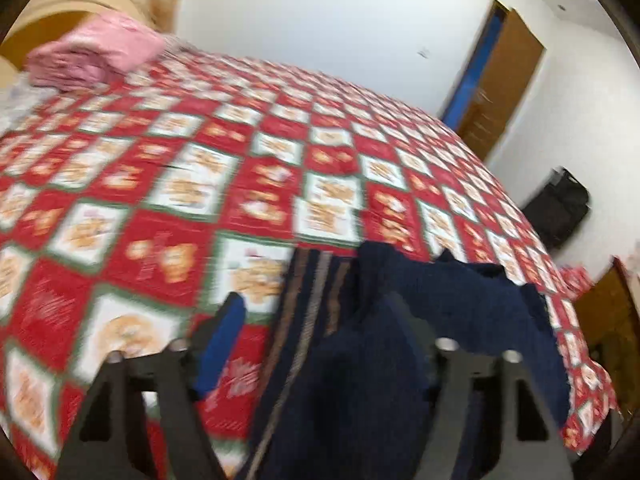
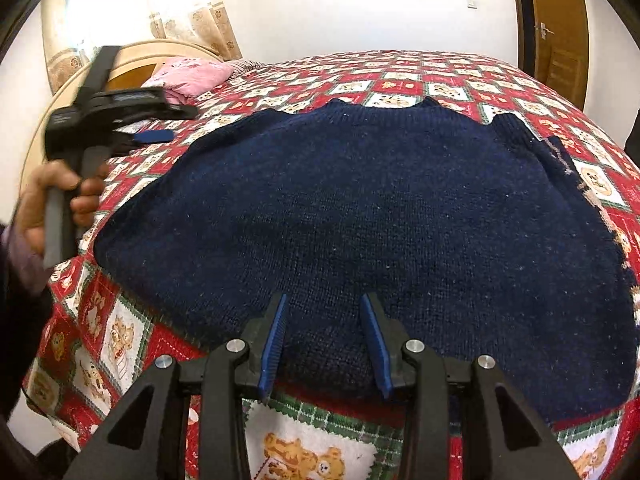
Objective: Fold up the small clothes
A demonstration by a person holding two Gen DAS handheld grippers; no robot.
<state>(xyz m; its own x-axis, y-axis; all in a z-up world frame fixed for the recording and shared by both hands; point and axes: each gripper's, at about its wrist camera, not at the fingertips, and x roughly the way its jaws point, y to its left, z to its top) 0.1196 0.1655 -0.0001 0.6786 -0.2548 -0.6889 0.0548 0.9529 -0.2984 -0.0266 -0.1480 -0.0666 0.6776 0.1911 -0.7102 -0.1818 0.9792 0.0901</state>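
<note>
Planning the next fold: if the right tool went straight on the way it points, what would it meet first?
Most likely the navy sweater. The right tool is open, with the sweater's near hem already lying between its blue pads; whether they touch the knit is unclear.

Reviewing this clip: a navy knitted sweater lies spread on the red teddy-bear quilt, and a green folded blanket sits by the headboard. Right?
Not quite. The folded blanket by the wooden headboard is pink, not green, as the right wrist view shows. The navy knitted sweater does lie spread on the red teddy-bear quilt.
</note>
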